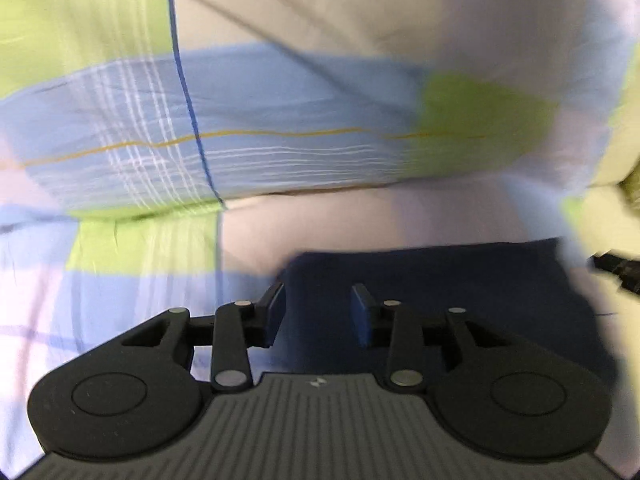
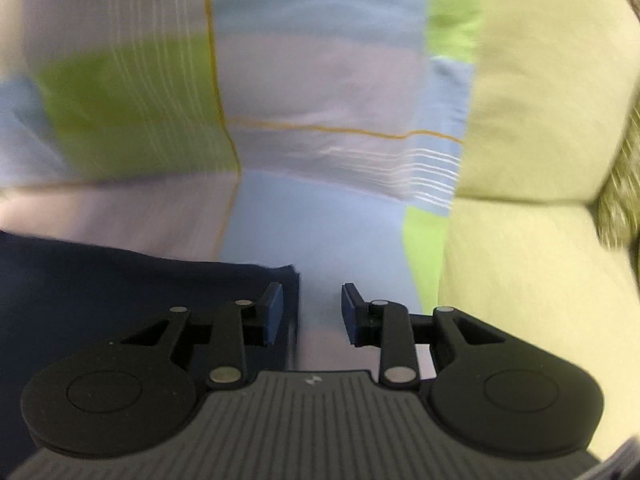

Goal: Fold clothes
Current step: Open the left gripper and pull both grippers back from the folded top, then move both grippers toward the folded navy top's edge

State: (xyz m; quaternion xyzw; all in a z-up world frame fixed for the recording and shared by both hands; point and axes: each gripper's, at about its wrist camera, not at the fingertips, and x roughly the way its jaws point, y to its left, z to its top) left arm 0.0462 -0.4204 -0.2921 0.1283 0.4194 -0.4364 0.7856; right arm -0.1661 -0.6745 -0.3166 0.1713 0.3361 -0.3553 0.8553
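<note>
The left gripper (image 1: 319, 316) has its jaws apart, nothing between them, positioned over the left corner of the navy garment (image 1: 440, 280). The right gripper (image 2: 312, 314) is likewise spread and empty, at the garment's right edge (image 2: 120, 292). The garment lies flat on a checked sheet (image 1: 280, 120) of blue, green and pale blocks. At the sheet's right edge sits what appears, through blur, to be a yellow-green cushion (image 2: 540, 160).

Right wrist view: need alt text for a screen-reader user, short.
The open right gripper hovers at the corner of a dark navy garment, which lies on a checked sheet of pale blue, lilac and lime green. A yellow-green cushion fills the right side; the picture is slightly motion-blurred.
</note>
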